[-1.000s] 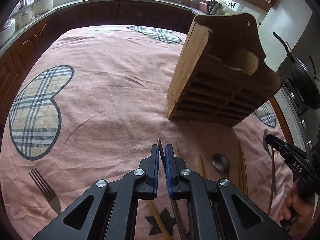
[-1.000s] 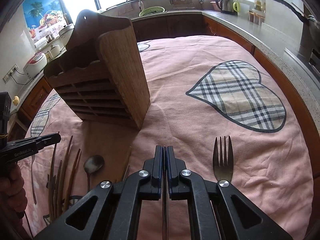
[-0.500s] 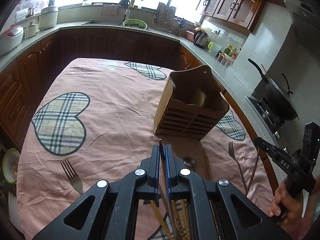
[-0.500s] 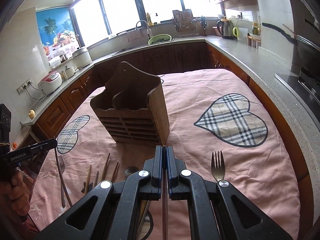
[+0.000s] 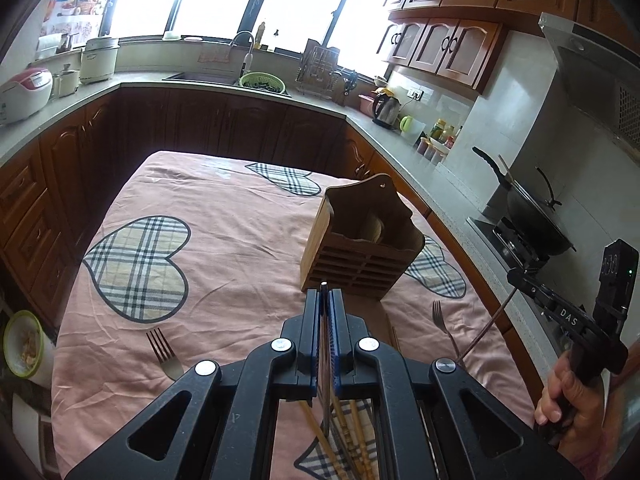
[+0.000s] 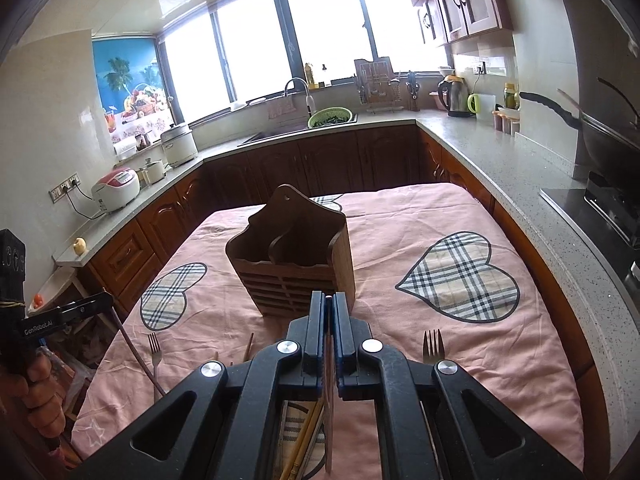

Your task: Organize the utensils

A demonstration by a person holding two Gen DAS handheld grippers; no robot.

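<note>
In the left wrist view, a fork [image 5: 162, 350] lies on the pink cloth with plaid hearts [image 5: 240, 240] that covers the surface, at about 8 o'clock from the middle of the picture. The left tongs [image 5: 324, 294] are clenched on a thin dark stick [image 5: 323, 286], whose tip shows just above the pads while its length runs down between them. Below the tongs, at 6 o'clock, a bundle of wooden chopsticks [image 5: 352, 432] lies on the cloth. The slatted wooden utensil holder [image 5: 360, 256] stands upright on the cloth just beyond the tips, at 1 o'clock from them. A second fork [image 5: 440, 316] lies at 4 o'clock from the holder. At the 3 o'clock edge the right tongs [image 5: 514, 276] are gripped by a hand [image 5: 568, 396], and a thin brown stick [image 5: 484, 328] hangs from their tip towards 7 o'clock, clear of the cloth.

In the right wrist view, the left tongs [image 6: 106, 300] come in at 9 o'clock, held by a hand [image 6: 40, 384], and a stick [image 6: 136, 352] slants down from them. A fork [image 6: 154, 346] lies just beside it. The holder [image 6: 296, 276] stands at the centre, its compartments open to the top. The right tongs [image 6: 328, 296] are clenched on a thin stick [image 6: 329, 420] between the pads. Chopsticks [image 6: 304, 440] lie under them, and a fork [image 6: 433, 344] lies at 4 o'clock from the holder.
</note>
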